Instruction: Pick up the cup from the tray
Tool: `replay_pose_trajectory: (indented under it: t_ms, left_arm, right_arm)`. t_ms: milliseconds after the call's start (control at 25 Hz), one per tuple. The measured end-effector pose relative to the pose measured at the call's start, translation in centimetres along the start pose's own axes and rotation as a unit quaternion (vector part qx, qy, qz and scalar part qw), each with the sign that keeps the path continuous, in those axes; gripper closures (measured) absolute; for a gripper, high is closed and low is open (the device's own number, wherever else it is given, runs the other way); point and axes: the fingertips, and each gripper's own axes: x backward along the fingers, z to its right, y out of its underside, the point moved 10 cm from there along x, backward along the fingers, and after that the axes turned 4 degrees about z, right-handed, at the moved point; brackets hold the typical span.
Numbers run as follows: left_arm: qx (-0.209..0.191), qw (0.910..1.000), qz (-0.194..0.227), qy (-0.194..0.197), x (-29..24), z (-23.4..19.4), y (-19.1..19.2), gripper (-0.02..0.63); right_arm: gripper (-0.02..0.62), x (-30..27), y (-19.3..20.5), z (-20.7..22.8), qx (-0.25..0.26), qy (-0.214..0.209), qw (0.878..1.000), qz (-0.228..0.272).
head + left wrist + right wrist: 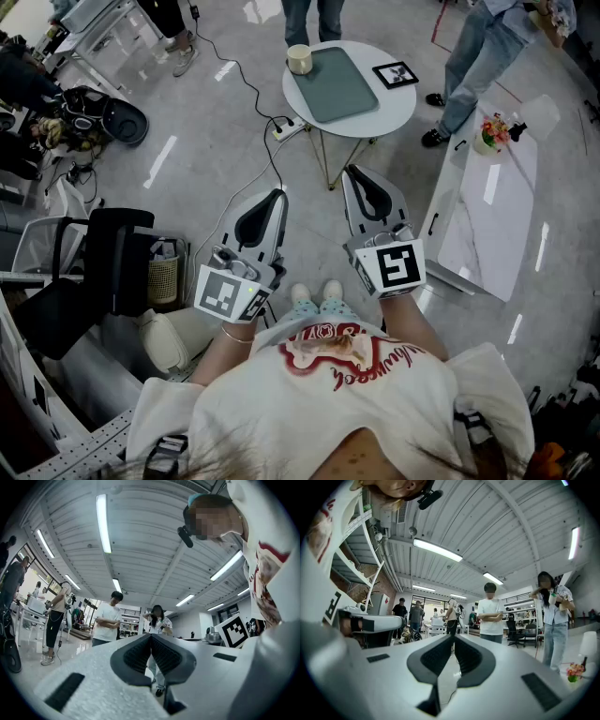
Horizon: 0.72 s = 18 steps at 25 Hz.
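Note:
A cream cup (299,58) stands at the far left corner of a grey-green tray (333,86) on a small round white table (398,105); whether it rests on the tray or just beside it I cannot tell. Both grippers are held low, close to the person's body and well short of the table. The left gripper (277,194) is shut with nothing in it, its jaw tips touching (151,635). The right gripper (352,172) is likewise shut and empty (453,637). Both gripper views tilt up toward the ceiling and bystanders, so neither shows the cup.
A black-and-white marker card (395,74) lies on the round table. A long white table (492,216) with flowers (494,129) stands on the right. A black chair (103,272) and a bin (164,277) are on the left. A power strip (286,129) lies on the floor. People (478,56) stand beyond the table.

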Motion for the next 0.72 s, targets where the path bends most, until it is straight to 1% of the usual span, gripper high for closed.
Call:
replay_pose_trajectory:
  t_ms: [240,360,560,720]
  left_arm:
    - [0.001,1.0,0.005,0.003,-0.2,0.0,-0.4,0.592]
    - [0.001,1.0,0.004,0.003,-0.3,-0.2,-0.4,0.592]
    - [0.006,1.0,0.0,-0.001,-0.9,-0.2,0.0,0.592]
    - [0.007,1.0,-0.003,-0.007,-1.3,-0.1,0.4,0.592]
  right_arm:
    - [0.554,-0.2,-0.2,0.0,0.001,0.0,1.0,0.001]
    - [0.554,-0.3,-0.1,0.1,-0.006,0.001,1.0,0.0]
    - [0.554,-0.4,0.2,0.7,-0.001,0.001,1.0,-0.003]
    - [0.552,-0.6,0.4,1.3,-0.006,-0.011,1.0,-0.006]
